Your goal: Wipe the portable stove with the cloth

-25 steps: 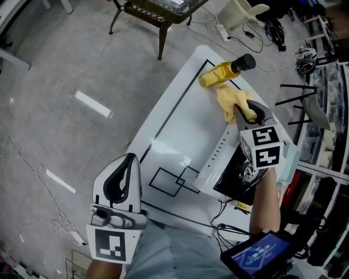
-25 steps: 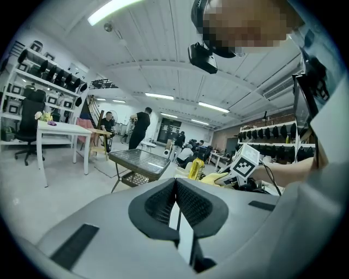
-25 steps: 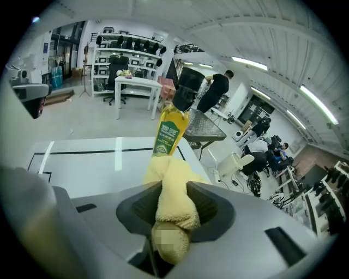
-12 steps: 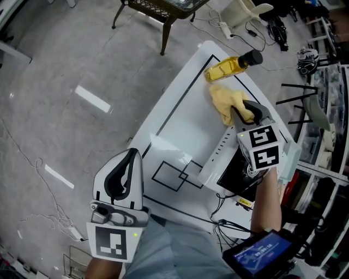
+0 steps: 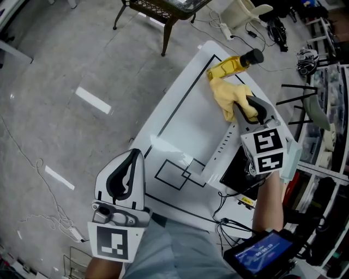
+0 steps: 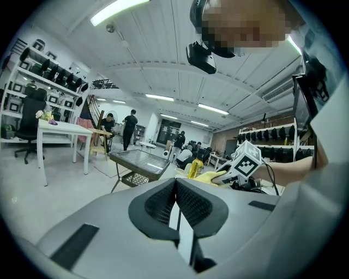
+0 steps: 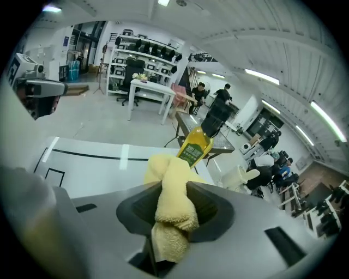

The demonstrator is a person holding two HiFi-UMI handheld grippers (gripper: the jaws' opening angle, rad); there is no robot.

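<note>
A yellow cloth [image 5: 229, 97] hangs bunched over the far part of the white table [image 5: 180, 128], with my right gripper [image 5: 244, 113] shut on it. In the right gripper view the cloth [image 7: 172, 202] is pinched between the two black pads and folds forward over them. The portable stove [image 5: 220, 154] lies at the table's right edge, a white slotted side with a black part behind it, just below the right gripper. My left gripper [image 5: 128, 163] is held low at the near left, off the table, shut on nothing [image 6: 175, 202].
A yellow bottle [image 5: 233, 65] with a black cap lies at the table's far corner, just beyond the cloth [image 7: 196, 143]. Black lines and squares mark the tabletop. A dark metal table [image 5: 163, 8] stands beyond. Cables and a screen [image 5: 257, 255] sit near the front right.
My right gripper has shifted slightly with the cloth and rolled a little; the cloth stays just short of the bottle. The left gripper has stayed put.
</note>
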